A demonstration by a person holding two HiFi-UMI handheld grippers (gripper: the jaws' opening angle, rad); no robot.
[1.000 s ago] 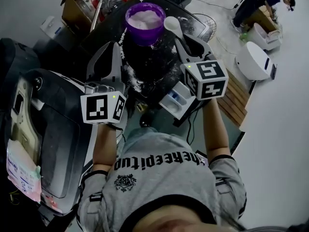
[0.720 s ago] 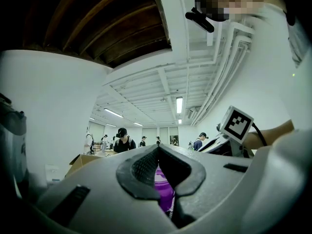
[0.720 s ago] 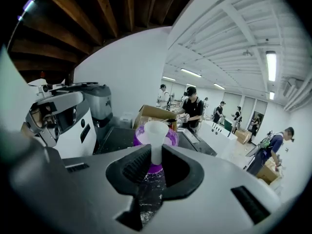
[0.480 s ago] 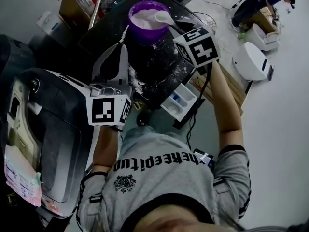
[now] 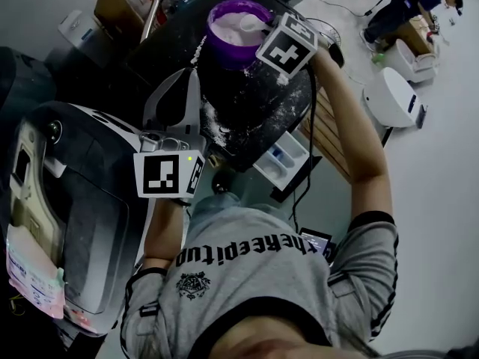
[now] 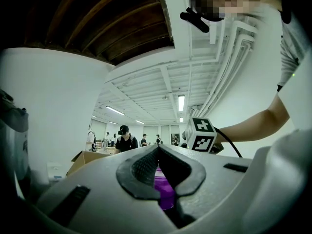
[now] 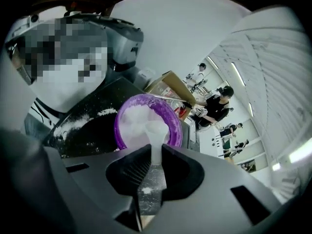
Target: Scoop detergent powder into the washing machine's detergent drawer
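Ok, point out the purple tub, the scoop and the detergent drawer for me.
purple tub (image 5: 234,58): head view, outer wall.
white scoop (image 7: 156,152): right gripper view, handle.
detergent drawer (image 5: 293,149): head view, white rim.

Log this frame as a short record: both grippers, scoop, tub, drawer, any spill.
right gripper: shut on the white scoop by its handle
scoop bowl: down in the detergent powder inside the purple tub
left gripper: shut, empty, not touching the tub
detergent drawer: pulled open
spilled powder: scattered over the dark machine top
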